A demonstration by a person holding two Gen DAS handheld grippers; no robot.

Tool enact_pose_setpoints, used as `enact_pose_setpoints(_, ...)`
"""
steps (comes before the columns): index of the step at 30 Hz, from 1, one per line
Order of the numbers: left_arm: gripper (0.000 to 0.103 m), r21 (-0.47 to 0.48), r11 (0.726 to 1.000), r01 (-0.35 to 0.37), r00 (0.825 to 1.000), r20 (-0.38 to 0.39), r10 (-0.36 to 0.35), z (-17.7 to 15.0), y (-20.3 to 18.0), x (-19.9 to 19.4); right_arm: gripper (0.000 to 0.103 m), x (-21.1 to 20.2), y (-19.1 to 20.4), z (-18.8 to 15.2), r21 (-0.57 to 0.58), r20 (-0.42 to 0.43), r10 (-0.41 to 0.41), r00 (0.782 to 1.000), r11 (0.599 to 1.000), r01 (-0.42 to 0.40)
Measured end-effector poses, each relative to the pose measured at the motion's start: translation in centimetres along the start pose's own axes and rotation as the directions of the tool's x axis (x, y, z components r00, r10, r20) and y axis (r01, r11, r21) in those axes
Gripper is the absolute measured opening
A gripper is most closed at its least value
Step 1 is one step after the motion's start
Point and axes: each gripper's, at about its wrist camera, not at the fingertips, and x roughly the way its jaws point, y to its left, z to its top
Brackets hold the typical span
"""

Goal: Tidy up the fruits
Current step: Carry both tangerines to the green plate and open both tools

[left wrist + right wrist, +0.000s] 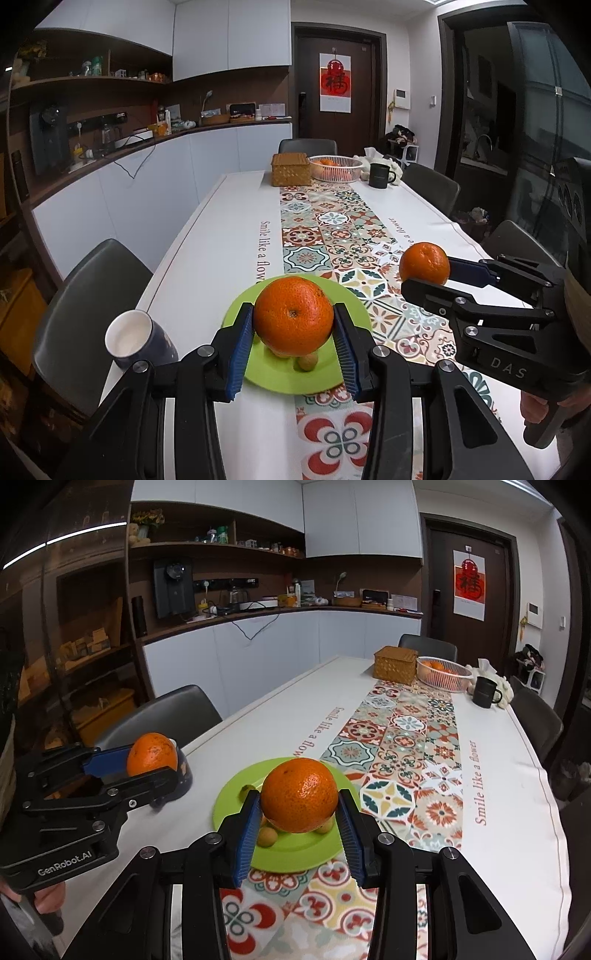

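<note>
Right gripper (299, 840) w/ orange (300, 794); its view alone shows approx. four kumquats (266, 837).

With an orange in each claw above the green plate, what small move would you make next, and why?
Probably lower the left claw so its orange settles on a bare part of the green plate, beside the small fruits; both oranges look held off the plate.

Left claw (293, 332) and right claw (424, 275) each grip an orange.
</note>
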Motion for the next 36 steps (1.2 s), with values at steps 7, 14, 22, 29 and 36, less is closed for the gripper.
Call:
enact_pose_setpoints(7, 0.042, -0.017, 1.0, 0.024, 0.998, -0.051, -0.025, 1.0, 1.4, 3.5, 0.042, 3.7, -0.5, 1.4, -0.009, -0.055, 0.004, 0.998, 1.0, -0.005)
enact_pose_setpoints(14, 0.042, -0.027, 0.998, 0.051, 0.991, -0.121, -0.054, 1.2, 2.5, 7.5, 0.042, 7.4, -1.0, 1.9, -0.023, -0.115, -0.012, 0.993, 1.0, 0.01)
enact_pose_setpoints(22, 0.042, -0.042, 0.995, 0.096, 0.975, -0.197, -0.102, 0.7, 3.4, 11.8, 0.042, 11.6, -1.5, 1.5, -0.031, -0.188, -0.007, 0.982, 1.0, 0.001)
enact_pose_setpoints(29, 0.042, -0.048, 0.991, 0.125, 0.956, -0.263, -0.133, 0.6, 3.3, 15.7, 0.042, 14.8, -1.7, 0.6, -0.026, -0.262, 0.004, 0.965, 1.0, -0.012)
enact_pose_setpoints(36, 0.042, -0.065, 0.99, 0.128, 0.943, -0.301, -0.142, 0.4, 3.3, 18.0, 0.042, 16.8, -2.2, -0.3, -0.034, -0.303, -0.004, 0.953, 0.999, -0.006)
